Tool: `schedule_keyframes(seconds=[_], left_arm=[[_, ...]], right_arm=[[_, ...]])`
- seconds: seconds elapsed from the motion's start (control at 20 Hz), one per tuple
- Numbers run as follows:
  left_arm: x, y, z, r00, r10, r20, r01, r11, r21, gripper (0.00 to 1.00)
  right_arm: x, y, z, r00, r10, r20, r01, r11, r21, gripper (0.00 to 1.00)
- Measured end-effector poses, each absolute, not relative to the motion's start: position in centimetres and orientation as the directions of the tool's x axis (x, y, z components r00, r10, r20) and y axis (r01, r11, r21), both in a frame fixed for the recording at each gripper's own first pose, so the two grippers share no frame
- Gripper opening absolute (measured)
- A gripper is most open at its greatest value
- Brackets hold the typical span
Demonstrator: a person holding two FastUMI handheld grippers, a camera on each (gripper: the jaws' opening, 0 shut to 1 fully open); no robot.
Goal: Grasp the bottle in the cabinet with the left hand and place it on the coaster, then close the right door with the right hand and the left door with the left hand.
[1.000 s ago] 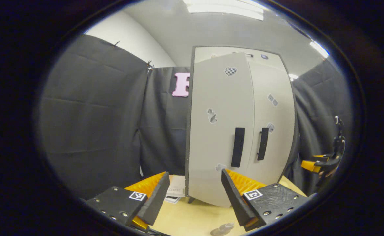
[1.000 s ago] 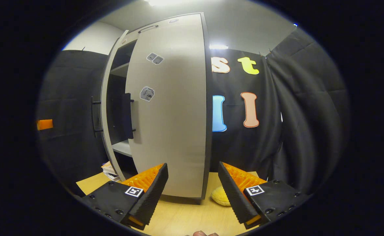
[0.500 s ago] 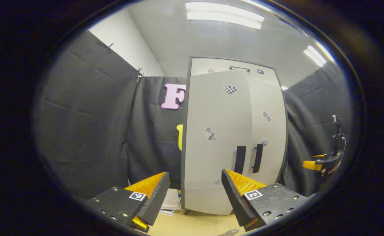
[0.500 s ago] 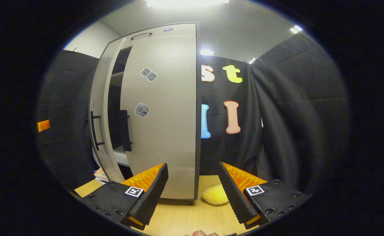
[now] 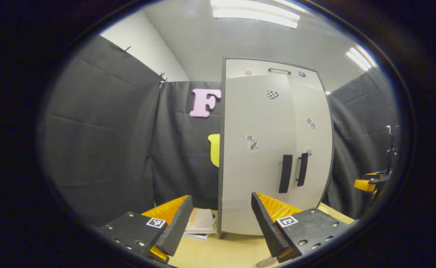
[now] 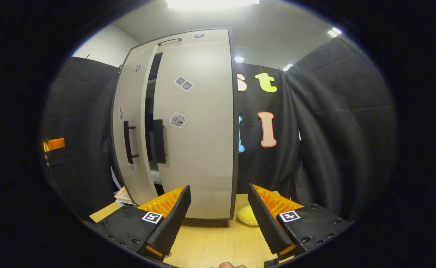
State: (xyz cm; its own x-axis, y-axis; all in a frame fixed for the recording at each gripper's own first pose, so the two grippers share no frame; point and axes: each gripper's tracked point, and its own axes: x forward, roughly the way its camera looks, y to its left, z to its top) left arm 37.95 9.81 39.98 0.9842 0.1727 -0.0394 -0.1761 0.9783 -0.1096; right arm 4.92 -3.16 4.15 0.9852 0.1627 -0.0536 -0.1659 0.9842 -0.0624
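- A light wooden table carries the things.
- A pale cabinet stands on it.
- A yellow, rounded object lies just beside the cabinet's base.
- Stacked papers lie at the other side.

One cabinet, two doors, two handles.

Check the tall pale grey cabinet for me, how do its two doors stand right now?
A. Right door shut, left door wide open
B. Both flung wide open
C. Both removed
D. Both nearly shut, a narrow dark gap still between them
D: in the right gripper view, the tall pale grey cabinet shows a narrow dark gap between its left door and right door, both close to shut.
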Motion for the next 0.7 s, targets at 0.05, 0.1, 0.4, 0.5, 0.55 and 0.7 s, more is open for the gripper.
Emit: schedule_keyframes(seconds=[0.05, 0.1, 0.4, 0.5, 0.55, 0.7], left_arm=[[38.0, 9.7, 39.8, 0.986, 0.162, -0.045, -0.166, 0.979, -0.122, 0.92], [37.8, 9.8, 39.7, 0.987, 0.155, -0.044, -0.160, 0.978, -0.133, 0.92], [37.1, 11.3, 37.7, 0.983, 0.177, -0.053, -0.182, 0.974, -0.132, 0.92], [37.2, 11.0, 37.7, 0.985, 0.168, -0.037, -0.171, 0.980, -0.105, 0.92], [37.3, 10.6, 37.6, 0.987, 0.154, -0.036, -0.157, 0.983, -0.097, 0.92], [37.7, 9.5, 36.7, 0.991, 0.127, -0.044, -0.130, 0.987, -0.090, 0.98]], right_arm=[[4.6, -3.2, 4.5, 0.987, 0.156, -0.040, -0.158, 0.986, -0.050, 0.98], [4.3, -3.6, 4.7, 0.990, 0.137, -0.024, -0.138, 0.990, -0.039, 0.98], [1.6, -5.4, 3.0, 1.000, -0.018, -0.003, 0.018, 1.000, 0.012, 0.97], [1.1, -5.4, 1.8, 0.999, -0.037, -0.027, 0.037, 0.999, 0.011, 0.97], [0.9, -5.6, 1.5, 0.998, -0.042, -0.037, 0.043, 0.999, 0.006, 0.97], [0.6, -6.4, 1.6, 0.997, -0.068, -0.030, 0.068, 0.998, -0.008, 0.97]])
